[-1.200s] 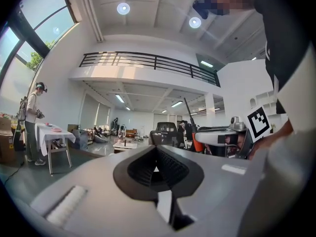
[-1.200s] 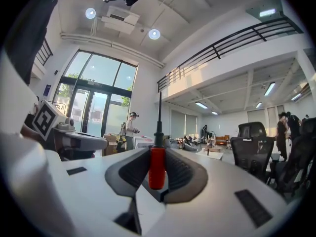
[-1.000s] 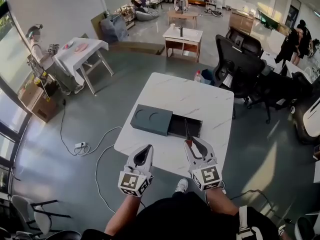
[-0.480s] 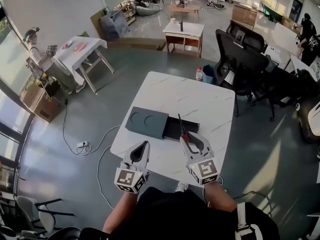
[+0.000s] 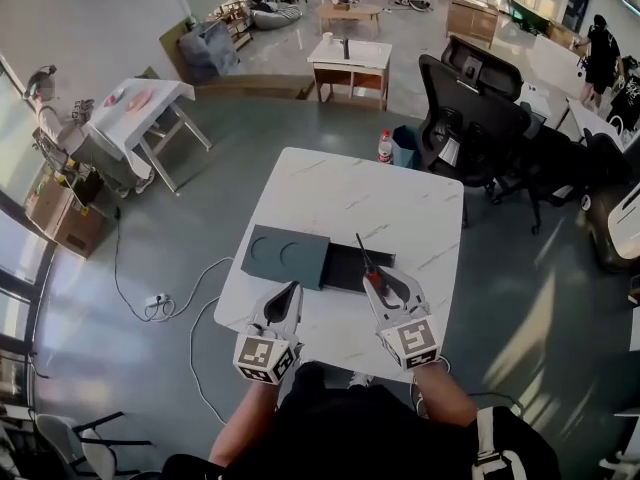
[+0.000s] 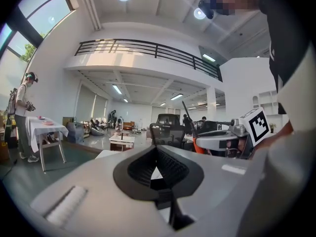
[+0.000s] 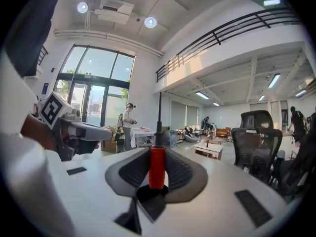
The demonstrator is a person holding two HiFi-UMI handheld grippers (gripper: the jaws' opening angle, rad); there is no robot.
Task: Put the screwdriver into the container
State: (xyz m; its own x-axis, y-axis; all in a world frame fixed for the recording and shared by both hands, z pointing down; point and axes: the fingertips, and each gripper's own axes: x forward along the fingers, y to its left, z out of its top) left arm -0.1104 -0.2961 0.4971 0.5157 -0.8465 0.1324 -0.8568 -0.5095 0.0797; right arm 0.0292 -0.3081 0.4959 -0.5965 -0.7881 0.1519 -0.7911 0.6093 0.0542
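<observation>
- Two tongs in play. The right tongs [image 7: 157, 151] are pinched on the red handle of the screwdriver [image 7: 157, 168]. Its dark shaft runs forward past the tips, away from us.
- The left tongs [image 6: 157, 149] are pressed together at the tips with nothing between the pads. Only a patch of white desk [image 5: 350, 193] shows through the gap behind the tips.
- From the head view, the dark container [image 5: 352, 274] sits toward the near edge of the desk. Its lid [image 5: 284, 255], with two round recesses, is drawn aside to the left, so the right-hand part is uncovered.
- In that view the screwdriver shaft overlaps the uncovered part. We cannot tell how high it is held above the container.
- The left tongs sit just at the near edge of the lid, apart from the right pair.
- Step in hand, as we judge it: carrying the held screwdriver to the container. Nothing has been placed yet.
- Next move calls for lowering the tool into the uncovered part, lined up with its long side so shaft and handle both fit. We should part the right tongs only once it rests there.
- Watch point: the shaft tip could catch the far wall or the lid edge.
</observation>
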